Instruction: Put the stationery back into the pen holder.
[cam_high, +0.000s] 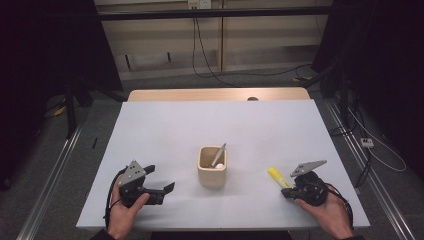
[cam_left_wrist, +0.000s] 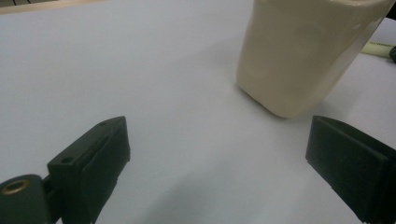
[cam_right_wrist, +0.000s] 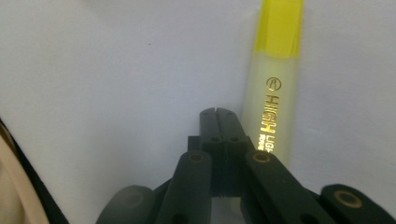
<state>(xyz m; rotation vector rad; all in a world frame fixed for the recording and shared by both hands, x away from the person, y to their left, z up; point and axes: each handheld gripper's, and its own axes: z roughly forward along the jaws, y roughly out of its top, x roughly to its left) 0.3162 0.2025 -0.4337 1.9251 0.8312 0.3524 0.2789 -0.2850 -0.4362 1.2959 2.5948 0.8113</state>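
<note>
my right gripper (cam_right_wrist: 217, 112) is clenched on nothing, just left of the yellow highlighter (cam_right_wrist: 273, 79) near the desk's (cam_high: 165, 130) right front corner; its long axis runs parallel to my jaws. left gripper (cam_left_wrist: 215, 154) is released by the cup (cam_high: 212, 167), farther off.

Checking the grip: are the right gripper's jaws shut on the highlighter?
No. The right gripper is shut on nothing; the highlighter lies beside its touching jaws.
</note>
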